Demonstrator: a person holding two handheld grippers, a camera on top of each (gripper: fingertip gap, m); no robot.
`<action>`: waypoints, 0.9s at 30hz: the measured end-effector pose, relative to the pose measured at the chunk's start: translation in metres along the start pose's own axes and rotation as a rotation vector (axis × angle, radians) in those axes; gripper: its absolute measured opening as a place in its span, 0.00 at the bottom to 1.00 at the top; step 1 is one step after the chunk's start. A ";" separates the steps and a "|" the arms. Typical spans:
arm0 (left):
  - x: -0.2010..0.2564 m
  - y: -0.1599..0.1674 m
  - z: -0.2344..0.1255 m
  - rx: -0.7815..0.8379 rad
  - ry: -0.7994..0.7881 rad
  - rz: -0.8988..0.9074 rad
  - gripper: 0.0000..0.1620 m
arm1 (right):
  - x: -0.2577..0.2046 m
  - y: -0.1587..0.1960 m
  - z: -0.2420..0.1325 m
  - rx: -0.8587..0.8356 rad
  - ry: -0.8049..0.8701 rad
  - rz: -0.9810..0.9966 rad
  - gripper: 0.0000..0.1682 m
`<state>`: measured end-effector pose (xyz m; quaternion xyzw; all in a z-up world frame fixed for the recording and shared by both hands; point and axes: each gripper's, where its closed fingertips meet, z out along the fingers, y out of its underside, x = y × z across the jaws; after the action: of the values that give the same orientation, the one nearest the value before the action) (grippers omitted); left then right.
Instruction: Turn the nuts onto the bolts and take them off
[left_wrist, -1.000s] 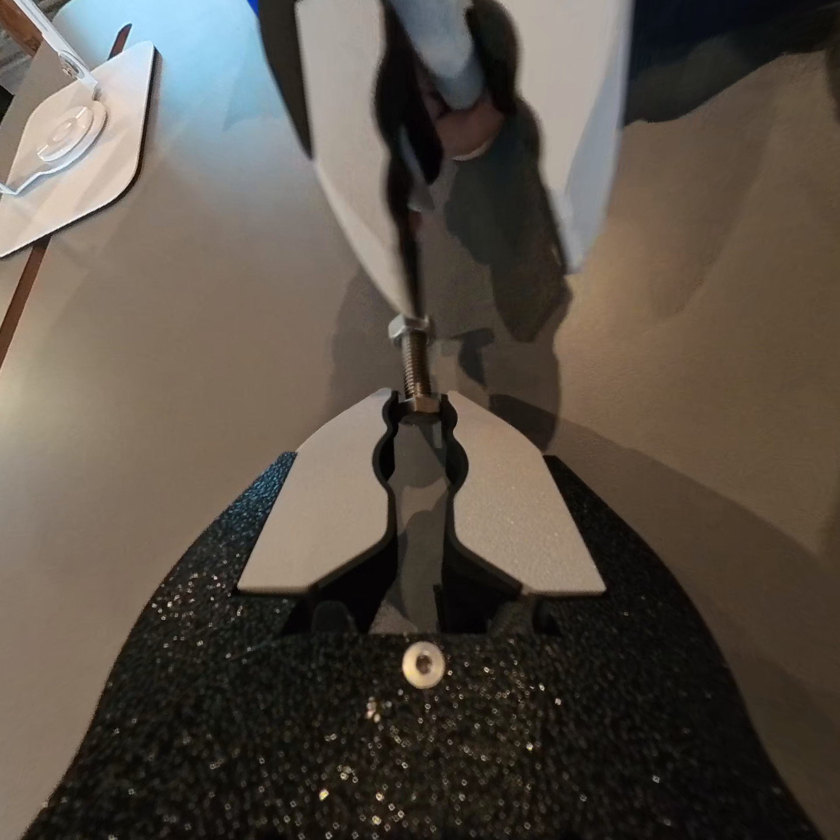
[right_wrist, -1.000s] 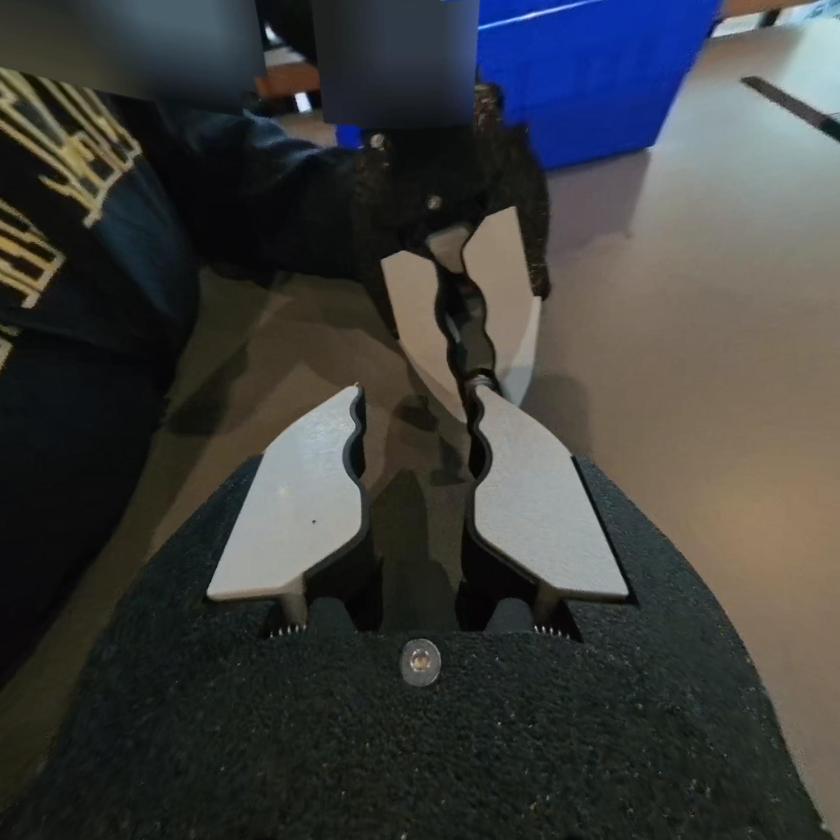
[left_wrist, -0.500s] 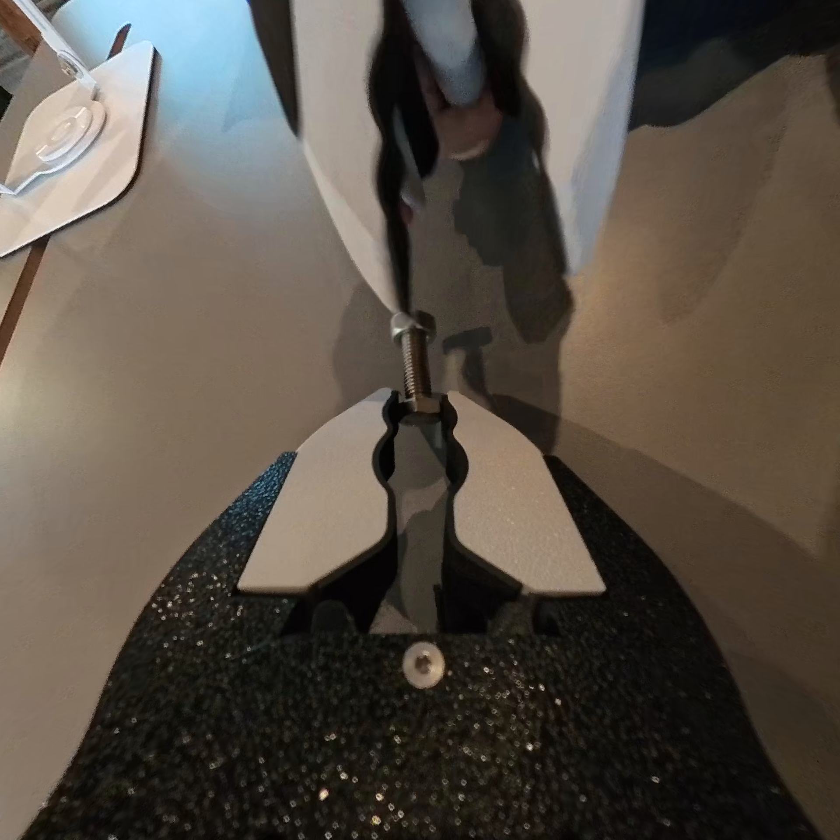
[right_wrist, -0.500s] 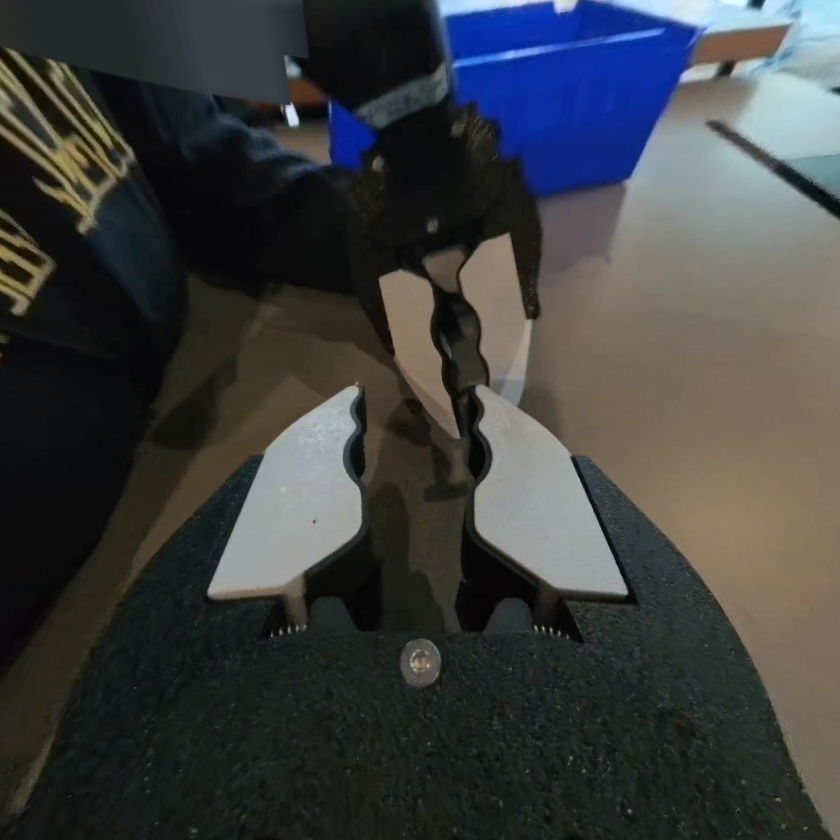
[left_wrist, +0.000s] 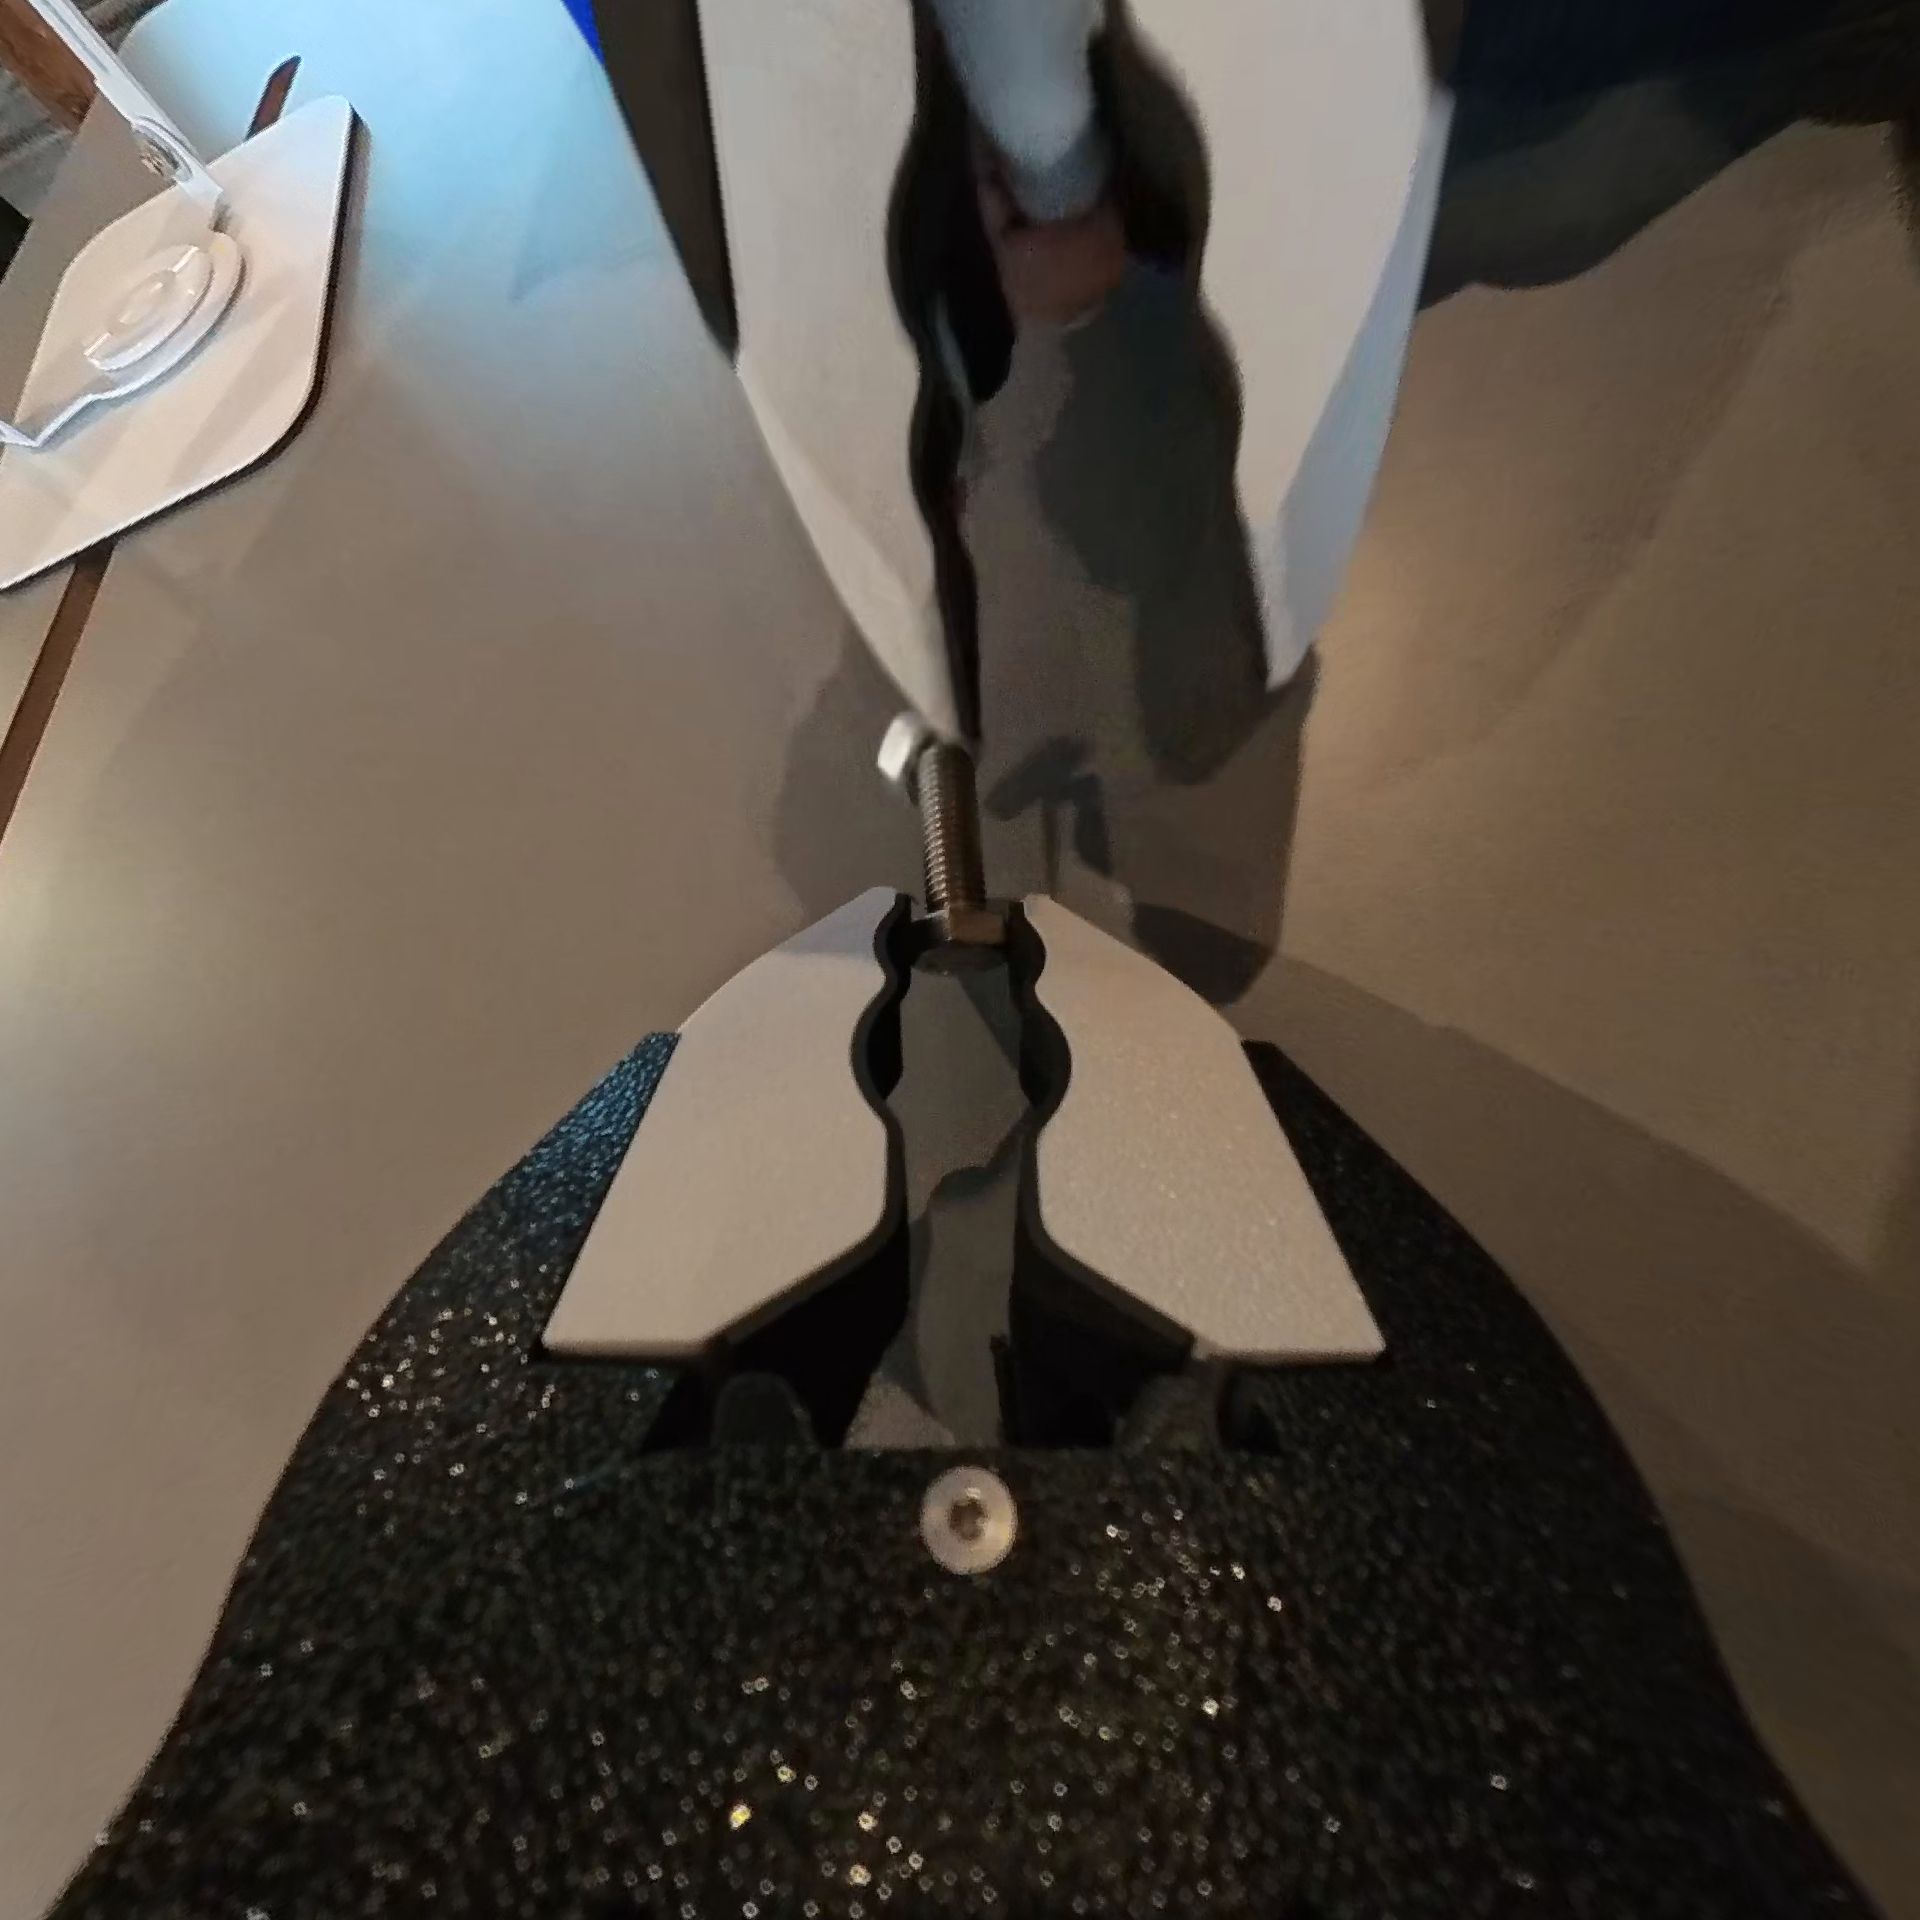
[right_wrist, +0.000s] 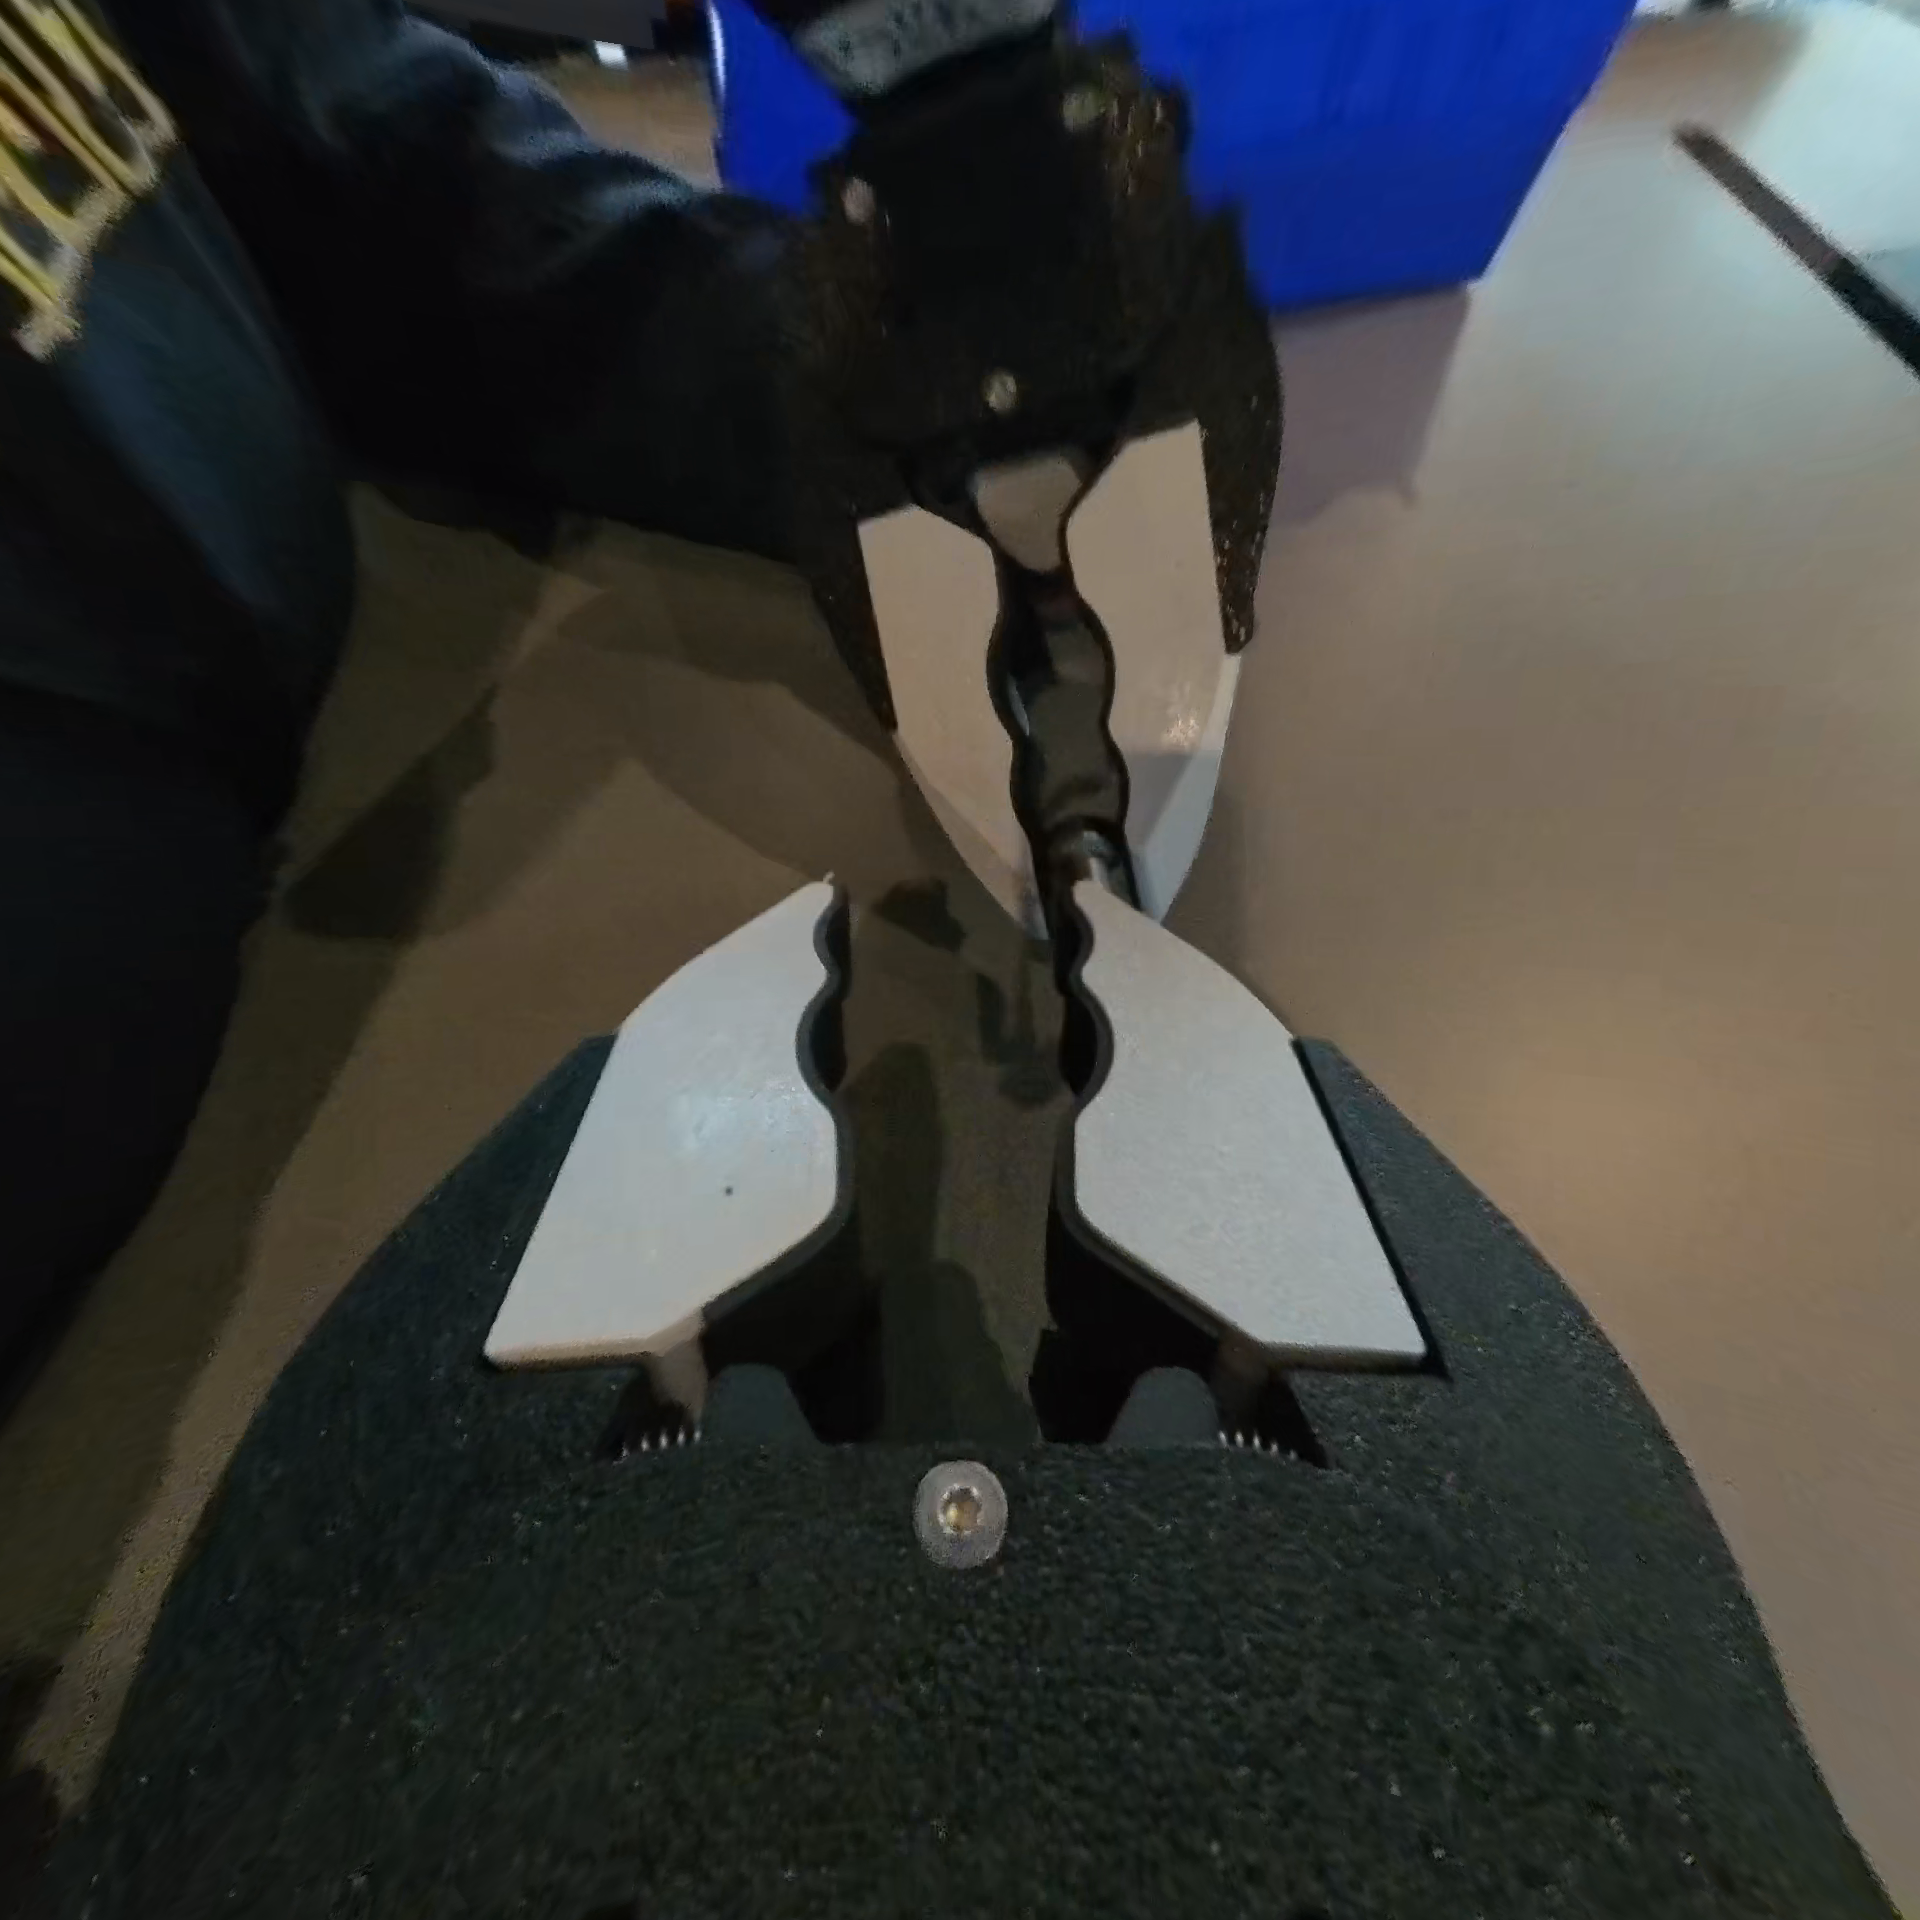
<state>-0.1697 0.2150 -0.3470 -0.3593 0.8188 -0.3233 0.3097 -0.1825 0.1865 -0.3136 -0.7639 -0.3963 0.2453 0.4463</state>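
Left wrist view: the left gripper (left_wrist: 961, 914) has its jaws clamped on the head of the bolt (left_wrist: 951, 831) at frame centre, above the bench (left_wrist: 416, 727). The nut (left_wrist: 900, 750) sits at the bolt's far end, now tilted and slid left of where it was a second ago. The right gripper (right_wrist: 951, 899), jaws open, touches it with one finger only, so the nut looks nearly off.
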 end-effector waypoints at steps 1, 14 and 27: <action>0.000 0.000 0.000 0.000 0.000 0.001 0.11 | 0.002 -0.003 -0.002 0.011 0.010 0.006 0.23; 0.000 0.000 0.000 0.000 -0.002 0.002 0.11 | 0.042 0.034 -0.013 -0.160 0.226 0.072 0.27; -0.001 0.000 0.000 0.004 -0.012 0.009 0.11 | 0.050 0.057 -0.022 -0.246 0.301 0.187 0.18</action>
<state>-0.1690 0.2156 -0.3466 -0.3570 0.8180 -0.3211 0.3168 -0.1169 0.2006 -0.3538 -0.8742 -0.2795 0.1185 0.3789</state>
